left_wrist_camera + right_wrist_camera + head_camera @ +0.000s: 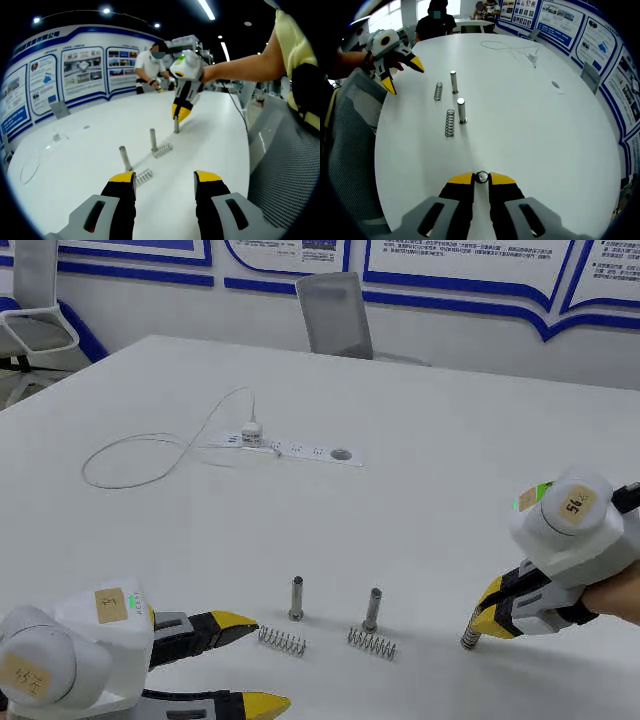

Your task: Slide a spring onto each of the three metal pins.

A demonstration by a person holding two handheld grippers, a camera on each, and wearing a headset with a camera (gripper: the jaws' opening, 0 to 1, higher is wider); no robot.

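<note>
Gripping side: we see the right gripper [487, 618] clenched, its yellow tips closed on the top of the right pin [470, 628], which stands to the right of the middle pin [373, 609].
Right pin: upright on the white table [450, 470]. In the head view the fitted spring [467, 638] coils around its shaft. In the right gripper view its round head sits between the closed tips.
Left gripper [252, 665]: released, jaws wide apart, low and to the left of the middle pin, touching nothing that we can make out.
Middle pin: upright, its shaft bare.
Left pin [296, 598]: upright and bare, near the middle pin on its left.
First loose spring [371, 643]: lying flat just in front of the middle pin's foot. We cannot tell whether the two touch.
Second loose spring [282, 641]: lying flat to the front-left of the middle pin, before the left pin and near the left gripper's upper tip.
Power strip [290, 449]: well beyond the middle pin, farther up the table.
Cable [140, 445]: white, looping away from the power strip, well apart from the middle pin on its far left.
</note>
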